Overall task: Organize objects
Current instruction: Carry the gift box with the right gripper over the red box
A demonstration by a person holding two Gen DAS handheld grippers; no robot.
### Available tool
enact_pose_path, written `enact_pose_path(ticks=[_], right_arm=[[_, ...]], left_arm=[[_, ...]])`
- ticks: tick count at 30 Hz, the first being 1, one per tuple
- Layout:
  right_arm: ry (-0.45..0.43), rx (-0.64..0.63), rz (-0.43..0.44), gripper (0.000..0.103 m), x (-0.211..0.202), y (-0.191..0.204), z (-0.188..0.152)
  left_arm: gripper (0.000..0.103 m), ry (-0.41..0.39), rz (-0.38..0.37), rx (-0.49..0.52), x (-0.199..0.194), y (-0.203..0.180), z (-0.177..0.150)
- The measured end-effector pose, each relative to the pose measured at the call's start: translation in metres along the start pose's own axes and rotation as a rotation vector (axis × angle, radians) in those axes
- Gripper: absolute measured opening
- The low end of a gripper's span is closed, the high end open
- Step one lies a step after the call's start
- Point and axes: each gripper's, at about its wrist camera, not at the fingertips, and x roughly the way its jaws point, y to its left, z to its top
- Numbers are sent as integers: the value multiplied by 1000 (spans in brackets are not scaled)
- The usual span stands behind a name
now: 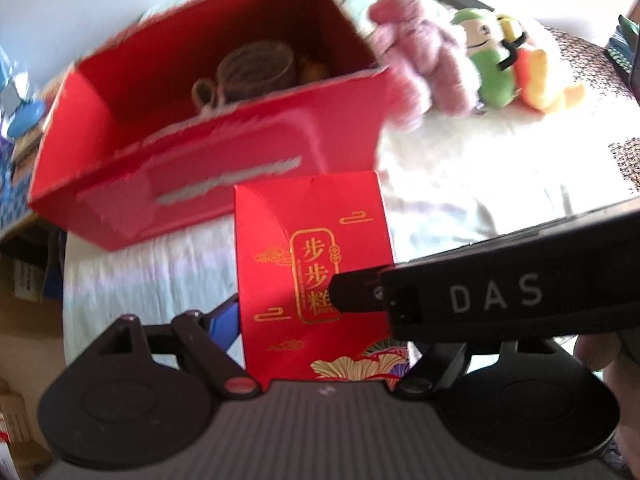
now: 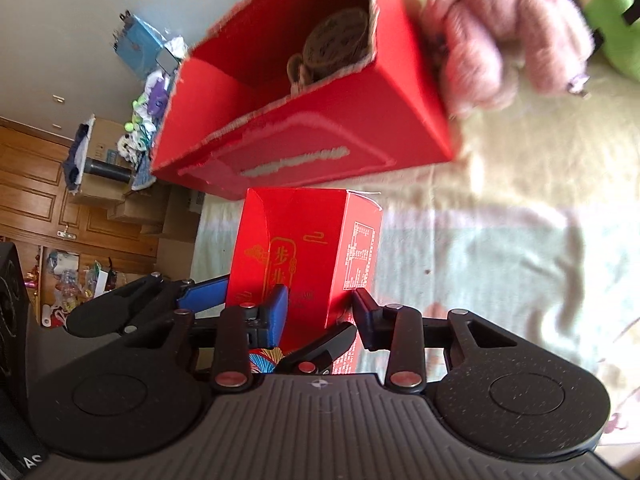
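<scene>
Both grippers, left (image 1: 316,316) and right (image 2: 320,312), clamp a small red carton (image 2: 304,256) from its sides, holding it just before the open red box (image 1: 208,148) on the bed, apparently to drop it inside.

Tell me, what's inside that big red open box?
Inside the big red box sits a brown woven cup with a handle, something orange beside it. The near wall hides the bottom.

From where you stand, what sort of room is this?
Probably a bedroom at home. A bed with pale bedding holds plush toys, and beside it stand wooden cabinet doors and stacked cardboard boxes.
</scene>
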Motion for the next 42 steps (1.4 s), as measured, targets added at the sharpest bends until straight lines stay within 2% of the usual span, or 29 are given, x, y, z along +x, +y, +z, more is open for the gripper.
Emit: enact_pose_path(ticks=[8,12,20,30,36,42], right_arm=[[-71,-7,33,37,-35,-1,3],[-118,-36,41,37,-51,9,8],[-211,-102,38,36,-56,36,38],[-305,-175,39,36,-20,77,96],[-298,-178,46,36,20,88,124],[-274,-174,51,36,54,88,136]], left_arm=[[80,-68,-40,22,-32,-15,17],[80,-124,-38,32,-50,-22,27],[80,-227,-51,22,-73,5,61],[80,-304,-5,-1,-73,79,113],[80,-283,32,-16,-49,121,133],[80,-235,50,-46,-19,149,138]])
